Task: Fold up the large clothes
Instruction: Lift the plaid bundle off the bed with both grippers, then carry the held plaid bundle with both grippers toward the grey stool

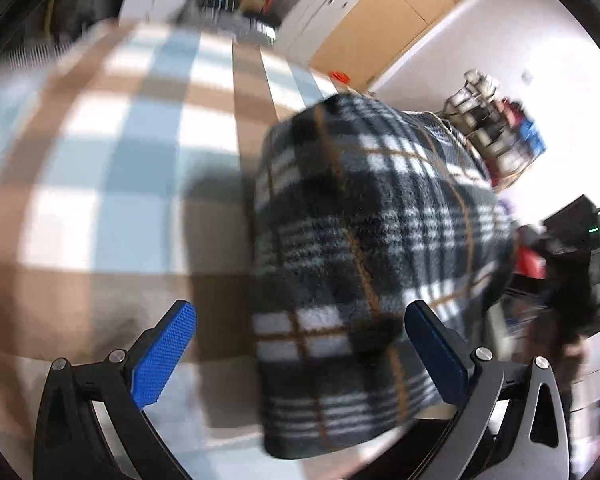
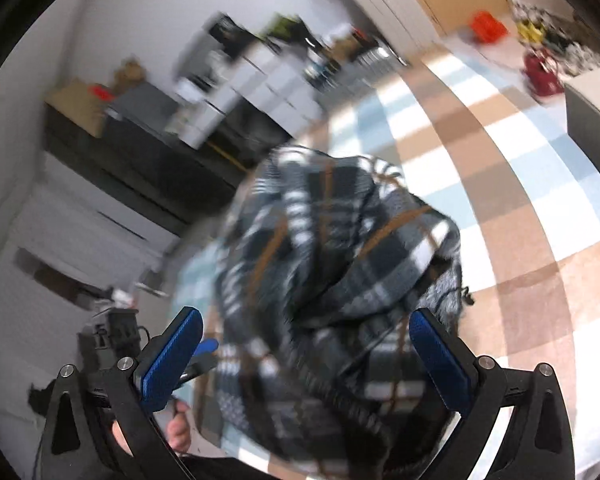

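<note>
From your left wrist view, your left hand-held gripper (image 1: 300,344) stands wide open, its blue pads (image 1: 162,354) spread well apart and holding nothing. A dark plaid fleece garment (image 1: 376,248), checked in navy, white and thin tan lines, lies bunched in a mound on the checked tablecloth (image 1: 112,168) of brown, pale blue and white squares that covers the counter. The garment's near edge lies between your fingers, closer to the right one; the frame is too blurred to say whether it touches that pad. Behind the counter you see white cabinets (image 1: 324,8) and a brown board (image 1: 400,12) against the wall.

From your right wrist view, your right hand-held gripper (image 2: 306,356) is also wide open and grips nothing. The same plaid garment (image 2: 332,264) is heaped in loose folds straight ahead, its lower part falling between the two blue pads (image 2: 440,364). The checked tablecloth (image 2: 520,200) spreads out to its right. A fingertip (image 2: 179,432) shows at the bottom left, beside the left finger. Blurred cabinets and clutter fill the background.
</note>
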`<state>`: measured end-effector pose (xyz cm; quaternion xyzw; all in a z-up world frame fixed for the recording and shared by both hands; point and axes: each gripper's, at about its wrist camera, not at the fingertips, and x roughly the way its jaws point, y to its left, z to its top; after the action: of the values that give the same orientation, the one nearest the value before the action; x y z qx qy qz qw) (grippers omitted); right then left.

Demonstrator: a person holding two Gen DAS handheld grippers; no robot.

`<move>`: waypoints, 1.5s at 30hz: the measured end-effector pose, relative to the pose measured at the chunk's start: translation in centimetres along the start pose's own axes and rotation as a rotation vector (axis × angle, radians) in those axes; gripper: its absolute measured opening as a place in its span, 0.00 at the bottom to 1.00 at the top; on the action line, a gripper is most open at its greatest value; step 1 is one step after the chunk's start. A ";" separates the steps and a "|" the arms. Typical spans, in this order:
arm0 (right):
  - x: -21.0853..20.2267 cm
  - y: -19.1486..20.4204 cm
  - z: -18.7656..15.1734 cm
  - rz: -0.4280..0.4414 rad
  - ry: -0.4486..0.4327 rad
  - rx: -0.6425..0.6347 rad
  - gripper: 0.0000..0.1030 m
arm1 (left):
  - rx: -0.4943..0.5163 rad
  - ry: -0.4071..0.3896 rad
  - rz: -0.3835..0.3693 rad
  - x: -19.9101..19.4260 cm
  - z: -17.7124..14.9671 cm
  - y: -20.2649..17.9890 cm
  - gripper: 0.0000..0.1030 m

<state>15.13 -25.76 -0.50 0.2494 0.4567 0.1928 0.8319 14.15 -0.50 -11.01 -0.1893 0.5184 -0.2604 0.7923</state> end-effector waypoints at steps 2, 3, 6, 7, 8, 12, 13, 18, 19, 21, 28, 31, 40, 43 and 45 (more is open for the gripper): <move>1.4 0.8 0.9 -0.130 0.071 -0.037 1.00 | -0.010 0.020 -0.074 0.7 0.1 -0.2 0.98; 2.3 0.8 1.1 -0.145 0.126 -0.051 1.00 | -0.010 0.035 -0.106 1.1 0.4 -0.2 0.98; 3.4 -0.7 1.1 -0.101 0.197 0.005 1.00 | -0.017 0.080 -0.139 2.9 1.1 -0.1 0.98; 3.7 -1.6 1.1 -0.069 0.219 0.035 1.00 | -0.022 0.096 -0.143 3.3 1.2 -0.1 0.98; 3.7 -2.2 1.0 -0.031 0.231 0.045 1.00 | -0.031 0.125 -0.170 4.0 1.2 0.2 0.98; 4.1 -3.5 0.3 0.028 0.243 0.001 1.00 | -0.091 0.163 -0.248 5.4 1.6 0.7 0.98; 4.1 -3.8 0.0 0.042 0.238 -0.011 1.00 | -0.102 0.162 -0.259 5.5 1.7 0.9 0.98; 3.8 -4.9 -0.9 0.108 0.227 -0.063 1.00 | -0.133 0.157 -0.281 6.4 2.1 1.4 0.98; 3.8 -5.2 -1.0 0.111 0.231 -0.066 1.00 | -0.136 0.154 -0.288 6.4 2.0 1.4 0.98; 3.7 -5.9 -1.4 0.115 0.256 -0.066 1.00 | -0.120 0.151 -0.285 6.8 2.0 1.1 0.98; 3.9 -8.5 -2.2 0.104 0.342 -0.043 1.00 | -0.135 0.157 -0.349 6.1 1.9 0.8 0.98; 4.6 -9.4 -2.1 0.111 0.374 -0.009 1.00 | -0.179 0.161 -0.399 5.3 2.0 2.8 0.98; 7.1 -10.5 -1.6 0.200 0.374 0.057 1.00 | -0.199 0.178 -0.438 5.3 1.2 4.1 0.98; 7.6 -10.7 -1.7 0.252 0.370 0.076 1.00 | -0.218 0.180 -0.450 5.3 1.1 4.0 0.98; 8.1 -10.6 -1.8 0.295 0.364 0.089 1.00 | -0.199 0.180 -0.434 5.4 0.9 3.5 0.98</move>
<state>18.64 -29.37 -12.95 0.3110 0.5657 0.3338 0.6869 17.44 -1.01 -16.55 -0.3490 0.5571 -0.3878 0.6461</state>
